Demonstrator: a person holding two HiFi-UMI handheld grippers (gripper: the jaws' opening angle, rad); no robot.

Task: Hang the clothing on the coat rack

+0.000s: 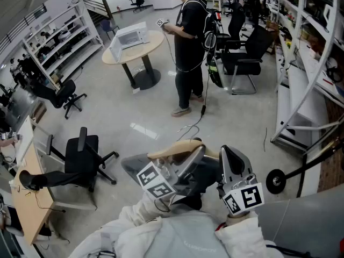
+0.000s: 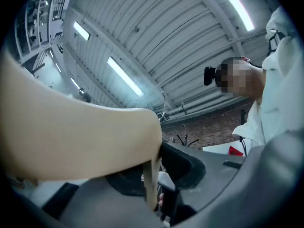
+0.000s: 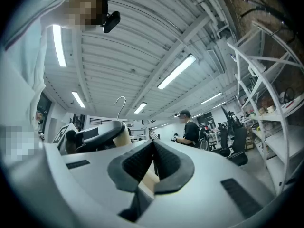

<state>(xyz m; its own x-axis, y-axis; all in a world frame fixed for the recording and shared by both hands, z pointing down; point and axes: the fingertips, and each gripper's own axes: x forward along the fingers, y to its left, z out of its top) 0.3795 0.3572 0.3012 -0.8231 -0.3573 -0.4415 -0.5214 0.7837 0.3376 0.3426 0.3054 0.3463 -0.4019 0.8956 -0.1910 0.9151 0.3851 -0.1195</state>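
A tan wooden hanger [image 1: 172, 149] with a thin metal hook [image 1: 189, 128] lies crosswise between my two grippers, low in the head view. My left gripper [image 1: 194, 156] is shut on its middle part. In the left gripper view the hanger's arm [image 2: 80, 141] fills the left side, and a thin part runs down between the jaws of the left gripper [image 2: 156, 175]. My right gripper [image 1: 224, 153] is shut on the hanger's right end. Tan wood [image 3: 148, 180] shows just below its closed pads [image 3: 137, 163]. No garment hangs on the hanger.
A white tubular coat rack [image 1: 317, 79] on black wheels [image 1: 277, 181] stands at the right, next to shelves. A person [image 1: 188, 42] stands ahead by a round table [image 1: 134, 52]. Black office chairs [image 1: 80, 160] and a wooden desk [image 1: 27, 198] are at the left.
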